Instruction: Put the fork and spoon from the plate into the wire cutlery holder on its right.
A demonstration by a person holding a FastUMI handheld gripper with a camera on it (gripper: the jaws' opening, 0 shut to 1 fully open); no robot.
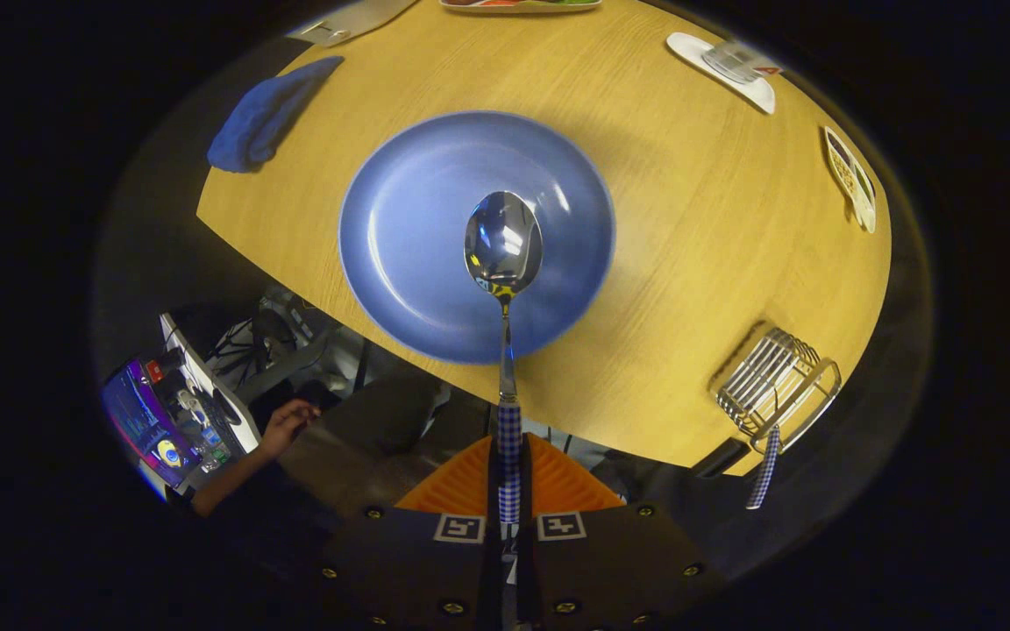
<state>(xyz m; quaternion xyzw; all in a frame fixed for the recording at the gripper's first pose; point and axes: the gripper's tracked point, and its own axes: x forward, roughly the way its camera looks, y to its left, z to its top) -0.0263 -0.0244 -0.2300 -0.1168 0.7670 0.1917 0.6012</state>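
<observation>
My gripper is shut on the checked handle of the spoon, both fingers pressing it from the sides. The spoon points straight ahead, its shiny bowl hanging above the blue plate, which lies bare on the wooden table. To the right of the plate, near the table's edge, stands the wire cutlery holder. The fork is in it, its checked handle sticking out over the table edge.
A blue cloth lies beyond the plate on the left. A white coaster with a glass and a small card sit at the far right. A person's hand rests below the table edge beside a screen.
</observation>
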